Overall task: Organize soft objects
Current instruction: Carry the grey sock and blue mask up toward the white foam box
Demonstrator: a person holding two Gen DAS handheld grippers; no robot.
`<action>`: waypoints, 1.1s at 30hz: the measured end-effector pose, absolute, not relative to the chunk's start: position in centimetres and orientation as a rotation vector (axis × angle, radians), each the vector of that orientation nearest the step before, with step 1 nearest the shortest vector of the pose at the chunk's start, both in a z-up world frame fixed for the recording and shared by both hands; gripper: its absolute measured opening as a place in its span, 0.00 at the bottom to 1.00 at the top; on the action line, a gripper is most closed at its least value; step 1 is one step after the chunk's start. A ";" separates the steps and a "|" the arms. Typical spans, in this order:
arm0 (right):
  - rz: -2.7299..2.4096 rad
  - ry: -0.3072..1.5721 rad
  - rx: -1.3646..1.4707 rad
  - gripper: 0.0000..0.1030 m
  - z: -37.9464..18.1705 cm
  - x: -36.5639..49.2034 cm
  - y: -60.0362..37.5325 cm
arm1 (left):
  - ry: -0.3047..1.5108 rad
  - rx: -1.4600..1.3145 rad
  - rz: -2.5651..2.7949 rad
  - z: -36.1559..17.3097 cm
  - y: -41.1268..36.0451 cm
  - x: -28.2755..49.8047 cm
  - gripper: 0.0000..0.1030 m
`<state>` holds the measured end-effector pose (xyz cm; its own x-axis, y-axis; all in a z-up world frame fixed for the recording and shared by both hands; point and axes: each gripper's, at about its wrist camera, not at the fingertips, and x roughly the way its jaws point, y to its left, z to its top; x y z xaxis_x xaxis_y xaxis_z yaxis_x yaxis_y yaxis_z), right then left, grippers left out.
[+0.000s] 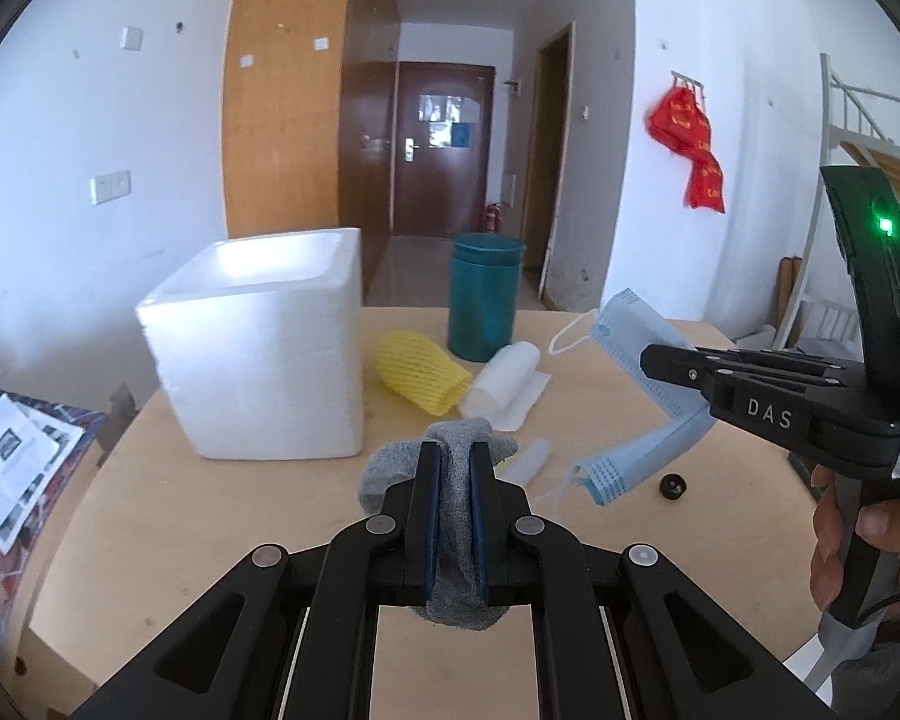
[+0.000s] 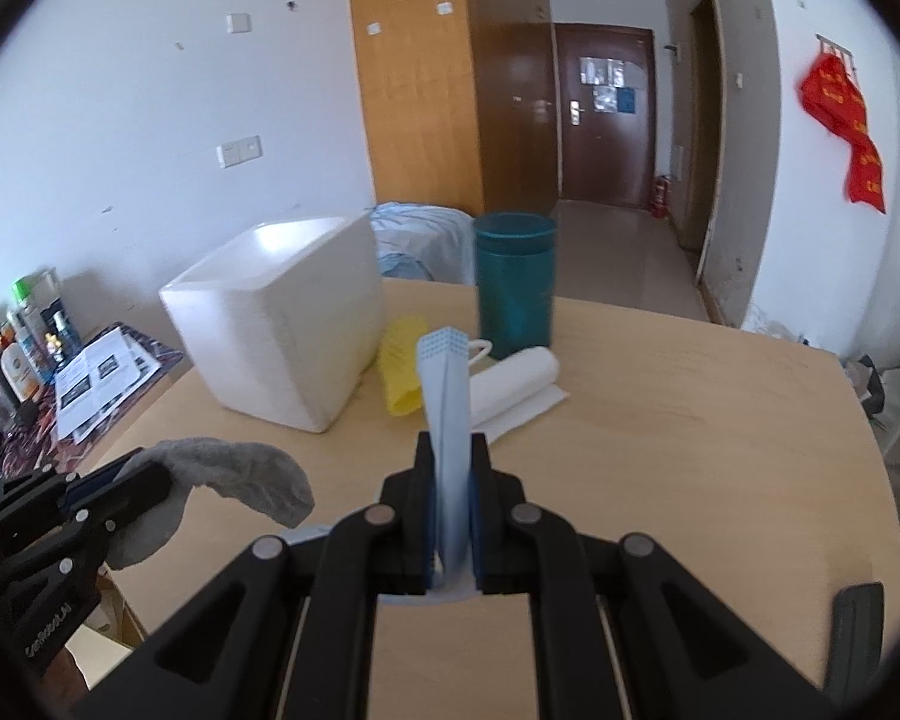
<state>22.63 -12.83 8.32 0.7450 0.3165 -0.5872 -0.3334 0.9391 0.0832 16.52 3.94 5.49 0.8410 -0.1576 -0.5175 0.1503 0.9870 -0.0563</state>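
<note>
My left gripper (image 1: 455, 450) is shut on a grey sock (image 1: 453, 510), held above the wooden table (image 1: 210, 528). The same sock (image 2: 234, 474) droops from that gripper (image 2: 150, 471) at the lower left of the right wrist view. My right gripper (image 2: 452, 441) is shut on a light blue face mask (image 2: 447, 396) that sticks up between its fingers. From the left wrist view the mask (image 1: 642, 360) hangs folded from the right gripper (image 1: 645, 354). An open white foam box (image 1: 264, 348) stands at the table's left. Beside it lie a yellow foam net (image 1: 417, 369) and a white rolled cloth (image 1: 501, 381).
A teal cylindrical container (image 1: 486, 300) stands behind the net and the roll. A small clear tube (image 1: 528, 462) and a black knob (image 1: 673, 485) lie on the table. Papers (image 1: 12, 462) cover a side surface at left, with bottles (image 2: 24, 336) behind. A person's hand (image 1: 840, 540) grips the right tool.
</note>
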 end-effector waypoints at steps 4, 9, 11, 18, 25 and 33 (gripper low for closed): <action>0.383 0.631 -0.040 0.11 8.4 22.1 -11.4 | 0.537 -0.031 -0.125 5.7 5.6 15.7 0.09; 0.417 0.622 -0.054 0.11 8.7 21.6 -9.8 | 0.527 -0.047 -0.087 6.0 7.4 14.9 0.09; 0.428 0.619 -0.063 0.11 8.8 21.4 -9.2 | 0.523 -0.051 -0.073 6.1 8.0 14.7 0.09; 0.481 0.618 -0.073 0.11 8.9 21.4 -6.7 | 0.512 -0.061 -0.017 6.4 10.0 14.3 0.09; 0.524 0.610 -0.084 0.11 9.1 22.0 -4.4 | 0.508 -0.074 0.031 6.5 12.1 14.7 0.09; 0.550 0.604 -0.088 0.11 9.9 23.5 -2.9 | 0.492 -0.059 0.050 7.2 13.1 16.1 0.09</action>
